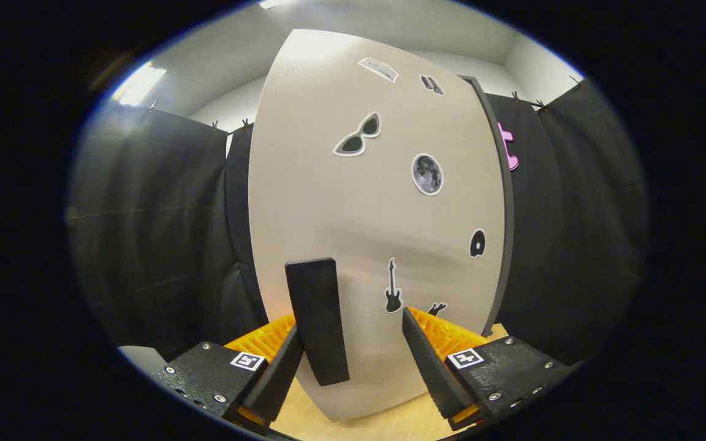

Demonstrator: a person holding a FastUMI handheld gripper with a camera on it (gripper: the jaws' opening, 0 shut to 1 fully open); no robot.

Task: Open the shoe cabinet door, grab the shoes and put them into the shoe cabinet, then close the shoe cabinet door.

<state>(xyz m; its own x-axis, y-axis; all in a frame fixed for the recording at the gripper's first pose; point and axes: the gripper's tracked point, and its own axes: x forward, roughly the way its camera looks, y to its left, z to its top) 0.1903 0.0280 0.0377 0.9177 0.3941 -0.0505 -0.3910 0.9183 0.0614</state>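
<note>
The spread gripper [350, 352] is centred about the black bar handle [317, 318] on the sticker-covered beige cabinet door [359, 214], not yet clenched; the fingers should be closed squarely before pulling.

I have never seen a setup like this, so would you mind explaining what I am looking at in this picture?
The camera rides on a handheld gripper and looks forward along its two fingers, the black ribbed wedges with orange parts. A person carries it; there is no robot arm. Right ahead stands the shoe cabinet door, pale grey, shut, dotted with small stickers. The black upright bar is the door handle. It sits between the open fingers, close to the left finger, but they do not press on it, so nothing is held. Below lies a light wooden surface; black cloth hangs behind.
</note>
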